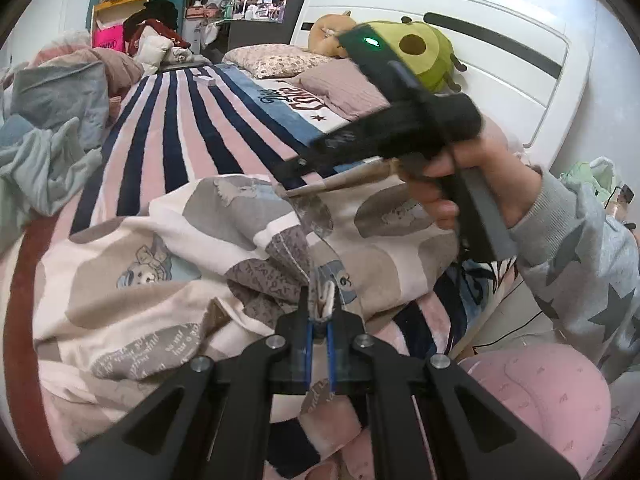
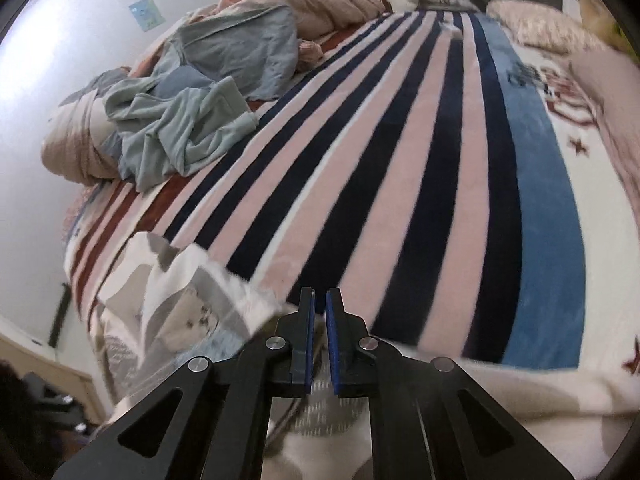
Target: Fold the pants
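The pants [image 1: 160,252] are cream with grey and beige patches and cartoon bears. They lie crumpled on the striped blanket at the near end of the bed. My left gripper [image 1: 320,300] is shut on a fold of the pants' edge. My right gripper [image 1: 296,172] shows in the left wrist view, blurred, held by a hand, shut on a stretched strip of the pants' fabric. In the right wrist view my right gripper [image 2: 319,300] has its pads nearly together, with pants fabric [image 2: 180,304] beside and beneath it.
The bed carries a pink, navy and blue striped blanket [image 2: 400,160]. A heap of light blue clothes [image 2: 180,120] and a rolled duvet lie on its left side. Pillows [image 1: 276,60] and an avocado plush toy [image 1: 416,48] sit at the white headboard [image 1: 500,40].
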A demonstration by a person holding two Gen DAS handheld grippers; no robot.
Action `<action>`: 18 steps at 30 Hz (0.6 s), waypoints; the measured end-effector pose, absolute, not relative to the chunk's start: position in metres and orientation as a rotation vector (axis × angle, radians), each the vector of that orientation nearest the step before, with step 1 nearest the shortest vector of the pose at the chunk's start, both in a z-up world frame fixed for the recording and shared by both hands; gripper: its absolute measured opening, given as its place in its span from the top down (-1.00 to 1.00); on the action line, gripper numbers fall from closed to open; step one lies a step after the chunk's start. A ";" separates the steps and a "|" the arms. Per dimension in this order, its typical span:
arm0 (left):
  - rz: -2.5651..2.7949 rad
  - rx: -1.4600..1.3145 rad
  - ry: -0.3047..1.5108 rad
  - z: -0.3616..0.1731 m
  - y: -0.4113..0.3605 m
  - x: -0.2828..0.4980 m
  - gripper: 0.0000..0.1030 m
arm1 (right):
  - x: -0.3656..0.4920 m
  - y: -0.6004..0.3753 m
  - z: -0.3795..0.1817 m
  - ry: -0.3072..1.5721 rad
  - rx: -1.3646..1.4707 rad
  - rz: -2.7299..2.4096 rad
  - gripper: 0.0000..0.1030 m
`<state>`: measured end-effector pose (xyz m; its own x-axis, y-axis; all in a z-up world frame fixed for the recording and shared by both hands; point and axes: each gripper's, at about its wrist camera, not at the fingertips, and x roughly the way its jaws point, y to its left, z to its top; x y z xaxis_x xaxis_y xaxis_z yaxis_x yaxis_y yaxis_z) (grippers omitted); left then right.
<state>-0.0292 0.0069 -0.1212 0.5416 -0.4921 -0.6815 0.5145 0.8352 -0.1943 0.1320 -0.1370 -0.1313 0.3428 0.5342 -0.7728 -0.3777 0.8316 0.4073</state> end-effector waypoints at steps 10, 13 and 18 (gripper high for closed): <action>-0.574 0.018 0.777 -0.113 0.020 -0.033 0.94 | 0.102 -0.137 -0.160 1.147 0.271 0.719 0.10; -0.561 0.004 0.782 -0.115 0.023 -0.034 0.94 | 0.101 -0.128 -0.161 1.138 0.280 0.736 0.22; -0.552 0.002 0.768 -0.112 0.029 -0.036 0.94 | 0.097 -0.107 -0.145 1.091 0.186 0.736 0.93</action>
